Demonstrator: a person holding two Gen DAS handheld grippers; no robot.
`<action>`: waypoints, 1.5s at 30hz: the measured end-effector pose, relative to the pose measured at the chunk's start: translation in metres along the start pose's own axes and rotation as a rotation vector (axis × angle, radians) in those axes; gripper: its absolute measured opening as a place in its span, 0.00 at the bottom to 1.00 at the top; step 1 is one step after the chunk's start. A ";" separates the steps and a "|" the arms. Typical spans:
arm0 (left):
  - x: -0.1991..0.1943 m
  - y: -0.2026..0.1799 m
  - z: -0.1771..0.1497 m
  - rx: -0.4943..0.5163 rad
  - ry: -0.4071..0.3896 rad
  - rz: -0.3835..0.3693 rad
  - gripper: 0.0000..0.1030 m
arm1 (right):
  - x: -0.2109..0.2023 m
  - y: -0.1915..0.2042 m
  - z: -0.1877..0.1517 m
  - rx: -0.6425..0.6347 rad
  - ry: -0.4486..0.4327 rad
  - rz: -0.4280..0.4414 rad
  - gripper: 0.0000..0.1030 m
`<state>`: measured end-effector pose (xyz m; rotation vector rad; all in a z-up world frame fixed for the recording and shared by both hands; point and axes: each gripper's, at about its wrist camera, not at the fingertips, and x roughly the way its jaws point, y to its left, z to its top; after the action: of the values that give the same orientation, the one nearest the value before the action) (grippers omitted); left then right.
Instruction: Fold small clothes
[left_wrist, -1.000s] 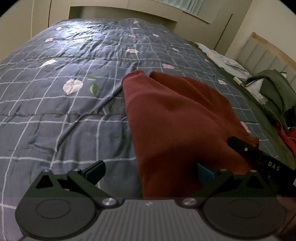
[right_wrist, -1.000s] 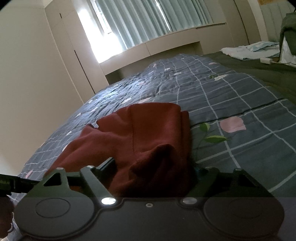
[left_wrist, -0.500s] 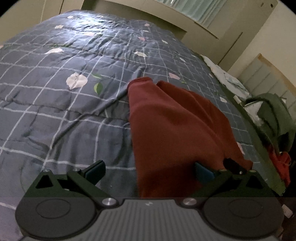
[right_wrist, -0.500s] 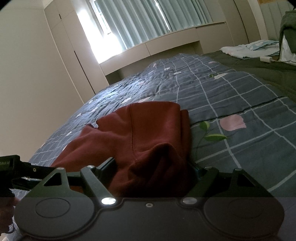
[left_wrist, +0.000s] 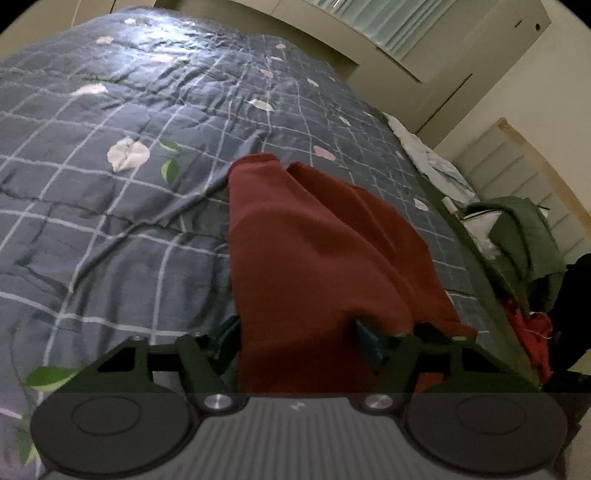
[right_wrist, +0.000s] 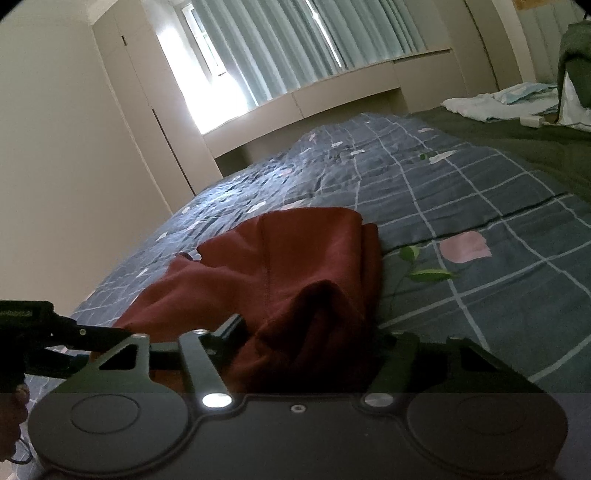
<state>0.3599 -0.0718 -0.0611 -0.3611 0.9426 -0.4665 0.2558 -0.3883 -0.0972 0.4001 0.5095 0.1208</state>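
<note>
A dark red garment (left_wrist: 314, 251) lies on the blue checked quilt (left_wrist: 110, 221), with two leg-like ends pointing away from me. My left gripper (left_wrist: 299, 332) has closed in on the garment's near edge, with the cloth between its fingers. In the right wrist view the same red garment (right_wrist: 280, 266) is bunched up, and my right gripper (right_wrist: 310, 332) is shut on a raised fold of it. The left gripper's body (right_wrist: 55, 332) shows at the left edge of that view.
A green garment (left_wrist: 524, 236) and red cloth (left_wrist: 532, 332) are piled at the right side of the bed. White and pale blue clothes (right_wrist: 509, 99) lie on the dark green sheet (right_wrist: 517, 140). A wardrobe and a curtained window stand beyond the bed.
My left gripper's fingers have closed from wide open onto the red garment's near edge, and the gripper has tilted and moved forward. The right gripper keeps its hold, barely moved.
</note>
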 end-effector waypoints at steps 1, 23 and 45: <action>-0.001 -0.004 0.000 0.018 -0.002 0.013 0.59 | -0.001 0.002 0.000 -0.009 -0.002 -0.001 0.55; -0.105 -0.005 0.035 0.278 -0.262 0.258 0.29 | 0.025 0.145 0.027 -0.306 -0.114 0.089 0.24; -0.124 0.118 -0.001 0.040 -0.200 0.302 0.44 | 0.046 0.198 -0.023 -0.373 0.001 0.020 0.54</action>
<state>0.3235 0.0930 -0.0346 -0.2190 0.7754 -0.1688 0.2817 -0.1892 -0.0573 0.0403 0.4725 0.2306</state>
